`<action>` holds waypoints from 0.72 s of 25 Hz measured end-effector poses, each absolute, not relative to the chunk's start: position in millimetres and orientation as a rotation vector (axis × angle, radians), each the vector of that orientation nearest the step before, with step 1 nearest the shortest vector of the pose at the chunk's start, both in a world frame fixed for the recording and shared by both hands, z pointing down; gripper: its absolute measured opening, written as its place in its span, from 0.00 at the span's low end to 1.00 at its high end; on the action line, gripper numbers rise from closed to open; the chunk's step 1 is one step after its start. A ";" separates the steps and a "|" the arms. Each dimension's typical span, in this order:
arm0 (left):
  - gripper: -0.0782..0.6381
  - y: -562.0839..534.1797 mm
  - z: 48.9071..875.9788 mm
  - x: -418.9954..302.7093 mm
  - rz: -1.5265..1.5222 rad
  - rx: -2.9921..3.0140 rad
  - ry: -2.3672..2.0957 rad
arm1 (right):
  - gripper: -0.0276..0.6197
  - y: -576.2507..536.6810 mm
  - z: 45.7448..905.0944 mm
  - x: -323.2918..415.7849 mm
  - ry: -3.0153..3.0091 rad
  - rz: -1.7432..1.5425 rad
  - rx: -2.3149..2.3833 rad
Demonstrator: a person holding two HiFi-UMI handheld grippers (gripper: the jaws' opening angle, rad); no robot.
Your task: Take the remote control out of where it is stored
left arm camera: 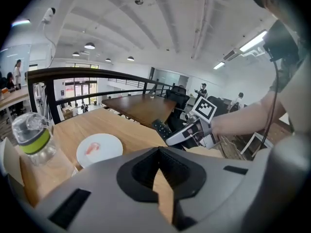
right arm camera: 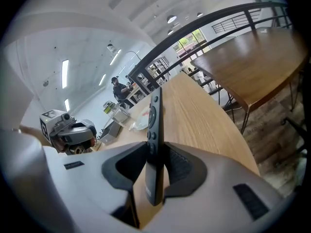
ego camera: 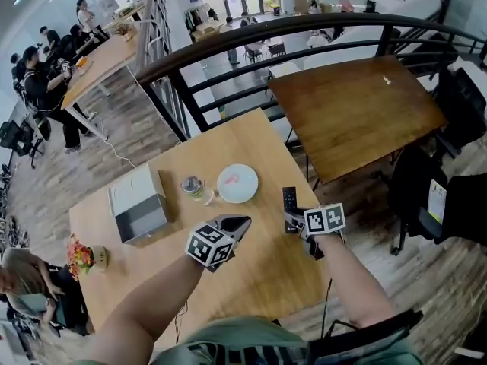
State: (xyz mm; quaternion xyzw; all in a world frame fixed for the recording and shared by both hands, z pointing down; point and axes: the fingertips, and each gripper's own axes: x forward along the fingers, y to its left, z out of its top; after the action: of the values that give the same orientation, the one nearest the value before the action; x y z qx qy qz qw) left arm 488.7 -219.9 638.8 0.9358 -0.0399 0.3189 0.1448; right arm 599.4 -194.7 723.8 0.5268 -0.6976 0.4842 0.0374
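Note:
The black remote control (ego camera: 289, 198) is clamped on edge in my right gripper (ego camera: 291, 217), with its button end sticking out past the fingertips over the light wooden table (ego camera: 266, 272). In the right gripper view the remote (right arm camera: 154, 130) stands upright between both pads of the right gripper (right arm camera: 154, 164). A grey-and-white drawer box (ego camera: 137, 207) sits at the table's left with its drawer pulled out. My left gripper (ego camera: 234, 225) hovers just left of the remote, between it and the box. Its jaws (left arm camera: 158, 154) are together with nothing in them.
A small bottle with a green band (ego camera: 194, 187) and a white round plate (ego camera: 237, 182) sit between the box and the remote. A flower pot (ego camera: 85, 257) stands at the near left corner. A darker table (ego camera: 358, 112), a black railing (ego camera: 251, 36) and chairs lie beyond.

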 end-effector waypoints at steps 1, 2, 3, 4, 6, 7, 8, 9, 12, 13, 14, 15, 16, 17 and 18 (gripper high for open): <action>0.12 -221.7 643.6 492.6 0.927 2.685 -0.117 | 0.22 -196.0 728.6 600.9 -2.134 1.495 1.615; 0.12 -223.6 648.2 495.7 0.935 2.676 -0.119 | 0.22 -197.4 733.2 601.7 -2.128 1.501 1.613; 0.12 -225.8 652.3 498.4 0.942 2.669 -0.120 | 0.22 -199.0 737.3 602.1 -2.123 1.506 1.610; 0.12 -228.1 655.9 501.0 0.948 2.664 -0.120 | 0.22 -201.0 740.7 602.4 -2.118 1.509 1.608; 0.12 -232.8 662.0 507.1 0.961 2.658 -0.116 | 0.22 -205.6 746.1 604.0 -2.108 1.512 1.605; 0.12 -234.6 664.7 510.5 0.966 2.657 -0.113 | 0.22 -207.7 748.6 605.1 -2.101 1.511 1.603; 0.12 -236.0 667.1 513.6 0.969 2.656 -0.110 | 0.22 -209.3 751.2 606.0 -2.092 1.509 1.600; 0.12 -236.9 669.4 516.3 0.972 2.653 -0.109 | 0.22 -210.6 753.8 606.6 -2.081 1.507 1.596; 0.11 -237.0 675.8 522.2 0.982 2.649 -0.100 | 0.22 -214.0 759.9 606.9 -2.056 1.498 1.586; 0.12 -236.6 677.6 524.2 0.988 2.650 -0.094 | 0.22 -215.5 760.9 607.5 -2.051 1.494 1.585; 0.12 -236.1 679.3 526.1 0.995 2.651 -0.087 | 0.22 -217.2 761.4 608.4 -2.048 1.488 1.586; 0.12 -235.6 680.8 527.6 1.001 2.651 -0.081 | 0.22 -218.9 761.5 609.3 -2.045 1.478 1.586; 0.12 -235.2 682.2 528.5 1.007 2.651 -0.077 | 0.22 -220.6 761.2 610.1 -2.043 1.465 1.587; 0.12 -234.7 683.5 528.8 1.012 2.649 -0.074 | 0.22 -222.1 760.6 610.6 -2.043 1.447 1.589; 0.12 -234.2 684.8 528.8 1.014 2.647 -0.073 | 0.22 -223.4 759.6 611.1 -2.044 1.427 1.591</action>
State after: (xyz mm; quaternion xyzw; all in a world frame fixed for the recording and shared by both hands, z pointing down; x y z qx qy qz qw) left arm 528.8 -234.2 684.8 0.9226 -0.0253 0.3535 0.1523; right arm 611.1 -223.4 759.6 0.5358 -0.6882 0.4804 0.0922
